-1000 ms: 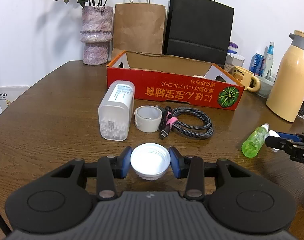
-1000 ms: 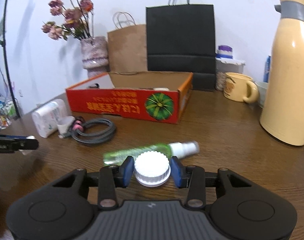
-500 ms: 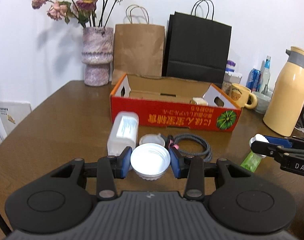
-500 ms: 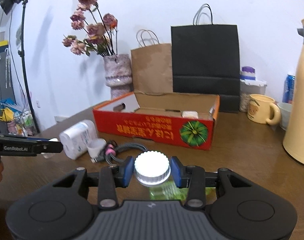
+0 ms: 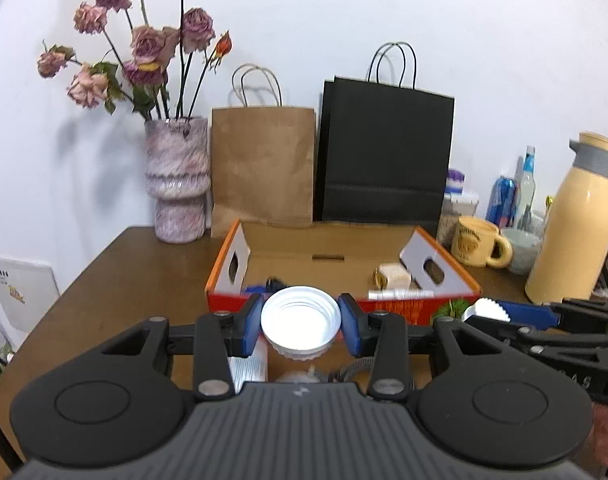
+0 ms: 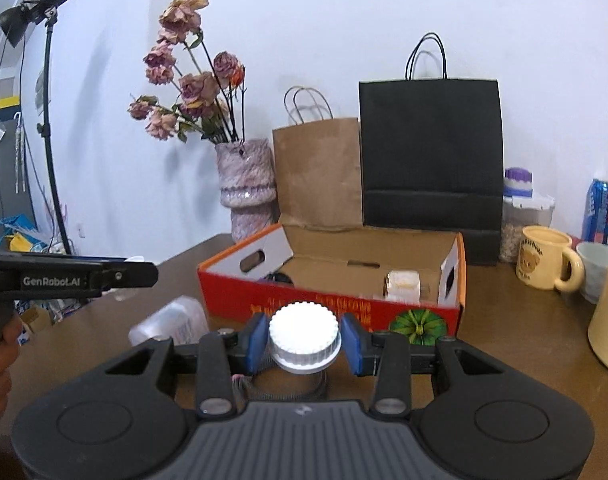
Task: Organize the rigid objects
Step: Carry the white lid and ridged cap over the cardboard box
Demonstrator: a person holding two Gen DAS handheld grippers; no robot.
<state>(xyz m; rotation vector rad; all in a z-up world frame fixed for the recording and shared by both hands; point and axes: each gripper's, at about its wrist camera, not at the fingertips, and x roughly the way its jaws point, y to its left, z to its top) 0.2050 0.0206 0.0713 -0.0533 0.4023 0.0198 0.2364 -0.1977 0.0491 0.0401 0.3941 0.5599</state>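
Observation:
My left gripper [image 5: 301, 328] is shut on a white screw cap [image 5: 300, 322], open side up, held in the air in front of the red cardboard box [image 5: 459, 284]. My right gripper [image 6: 304, 342] is shut on a second white ribbed cap [image 6: 304, 334], closed top up, also raised before the box [image 6: 232, 292]. The box holds a small cream block [image 5: 393, 276], a white tube [image 5: 399, 294] and a dark item [image 5: 274, 282]. The right gripper with its cap shows at the right of the left wrist view [image 5: 487, 312].
A clear plastic container [image 6: 172, 324] and a black cable [image 6: 284, 386] lie on the brown table [image 5: 116, 292] below the grippers. A vase of dried roses [image 5: 178, 180], a brown bag [image 5: 264, 164] and a black bag [image 5: 387, 156] stand behind the box. A mug [image 5: 477, 242] and a cream thermos [image 5: 575, 220] stand at right.
Both grippers have risen with their caps and moved toward the box. The box interior now shows, and the items on the table have dropped below the fingers.

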